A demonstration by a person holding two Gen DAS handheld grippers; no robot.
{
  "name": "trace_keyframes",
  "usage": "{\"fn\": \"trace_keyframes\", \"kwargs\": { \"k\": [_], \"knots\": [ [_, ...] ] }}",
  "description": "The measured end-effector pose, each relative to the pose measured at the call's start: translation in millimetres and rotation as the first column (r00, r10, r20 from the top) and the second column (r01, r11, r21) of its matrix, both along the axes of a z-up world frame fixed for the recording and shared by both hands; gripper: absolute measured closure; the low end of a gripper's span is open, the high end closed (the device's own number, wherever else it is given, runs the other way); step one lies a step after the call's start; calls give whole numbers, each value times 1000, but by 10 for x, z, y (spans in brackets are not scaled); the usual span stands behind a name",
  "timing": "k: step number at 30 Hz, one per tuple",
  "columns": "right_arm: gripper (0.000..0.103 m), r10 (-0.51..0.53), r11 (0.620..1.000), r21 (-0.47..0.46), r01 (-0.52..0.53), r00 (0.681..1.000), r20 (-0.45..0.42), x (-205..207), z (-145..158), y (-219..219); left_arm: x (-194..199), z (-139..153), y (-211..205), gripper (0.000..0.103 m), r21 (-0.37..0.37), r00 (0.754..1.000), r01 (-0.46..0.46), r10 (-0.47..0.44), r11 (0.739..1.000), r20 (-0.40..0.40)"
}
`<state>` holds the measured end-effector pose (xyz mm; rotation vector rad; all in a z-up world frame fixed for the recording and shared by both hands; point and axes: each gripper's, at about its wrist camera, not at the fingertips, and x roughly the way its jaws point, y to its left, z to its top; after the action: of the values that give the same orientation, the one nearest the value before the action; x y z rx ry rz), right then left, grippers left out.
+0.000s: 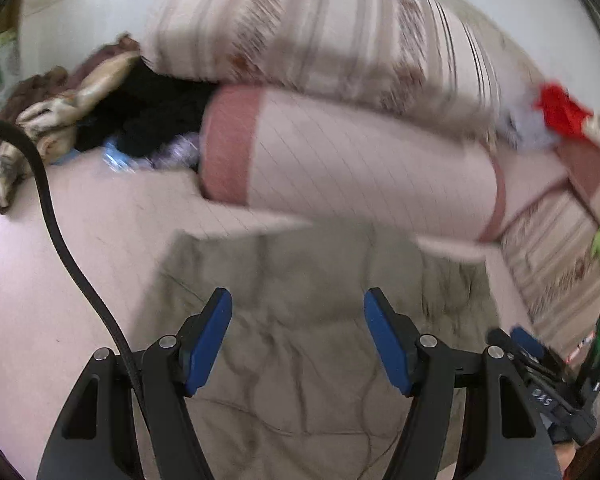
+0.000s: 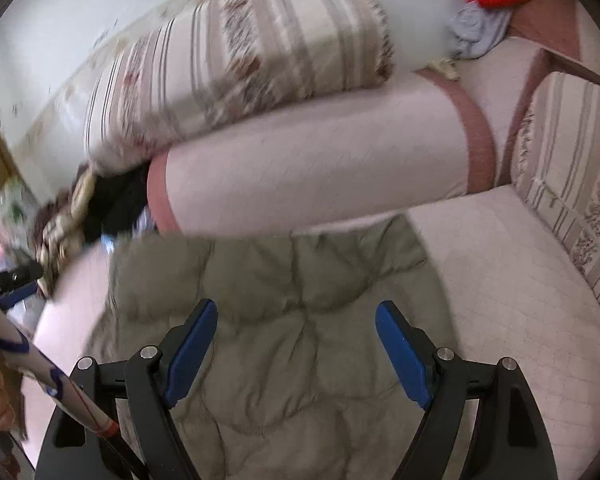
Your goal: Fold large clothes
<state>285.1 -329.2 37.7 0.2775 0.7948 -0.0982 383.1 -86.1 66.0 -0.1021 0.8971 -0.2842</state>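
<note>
A grey-green quilted puffer garment [image 1: 300, 344] lies flat on the pale pink bed cover [image 1: 60, 280]; it also shows in the right wrist view [image 2: 284, 320]. My left gripper [image 1: 298, 304] hovers over the garment with its blue pads wide apart and nothing between them. My right gripper [image 2: 296, 316] is also open and empty above the same garment. The right gripper [image 1: 540, 360] shows at the right edge of the left wrist view. Both views are motion-blurred.
A pink bolster [image 1: 352, 160] lies just beyond the garment, with a striped pillow [image 1: 320, 28] on top. A heap of dark and patterned clothes [image 1: 100, 120] sits at the far left. Red cloth [image 1: 560, 108] and a striped cushion [image 2: 572, 184] are at the right. A black cable [image 1: 60, 240] hangs left.
</note>
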Motion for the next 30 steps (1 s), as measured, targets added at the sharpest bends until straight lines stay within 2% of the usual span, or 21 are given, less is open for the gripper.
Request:
{"fn": "trace_keyframes", "kwargs": {
  "k": [3, 5, 8, 11, 16, 18, 22, 26, 28, 30],
  "knots": [
    [18, 19, 998, -59, -22, 999, -44, 108, -284, 113, 37, -393, -280, 35, 80, 999, 25, -23, 996, -35],
    [20, 20, 994, -110, -30, 996, -85, 232, -524, 141, 123, -596, -395, 35, 134, 1000, 12, -8, 991, -30],
    [21, 4, 991, -129, -18, 994, -110, 412, -760, 77, 378, -873, -485, 35, 190, 998, -6, 19, 982, -66],
    [21, -24, 993, -119, 11, 994, -107, 590, -873, -53, 575, -1048, -513, 30, 214, 996, -35, 52, 976, -74],
    [19, -44, 995, -94, 32, 991, -126, 877, -1033, -227, 754, -1151, -628, 23, 287, 997, -60, 74, 956, -37],
    [18, -47, 996, -87, 36, 991, -129, 941, -1076, -257, 820, -1176, -649, 20, 293, 996, -69, 84, 954, -37],
    [16, -59, 997, -61, 51, 989, -136, 954, -1127, -317, 813, -1141, -582, 20, 246, 995, -71, 86, 967, -51],
    [15, -86, 989, -135, 63, 981, -172, 941, -1024, -236, 573, -830, -319, 22, 183, 994, -92, 102, 979, -45],
    [15, -84, 986, -159, 58, 984, -157, 851, -859, -170, 394, -647, -143, 22, 149, 994, -101, 105, 984, -23],
    [15, -76, 988, -140, 58, 989, -127, 737, -700, -121, 132, -454, 82, 22, 132, 994, -111, 110, 985, 19]
  ]
}}
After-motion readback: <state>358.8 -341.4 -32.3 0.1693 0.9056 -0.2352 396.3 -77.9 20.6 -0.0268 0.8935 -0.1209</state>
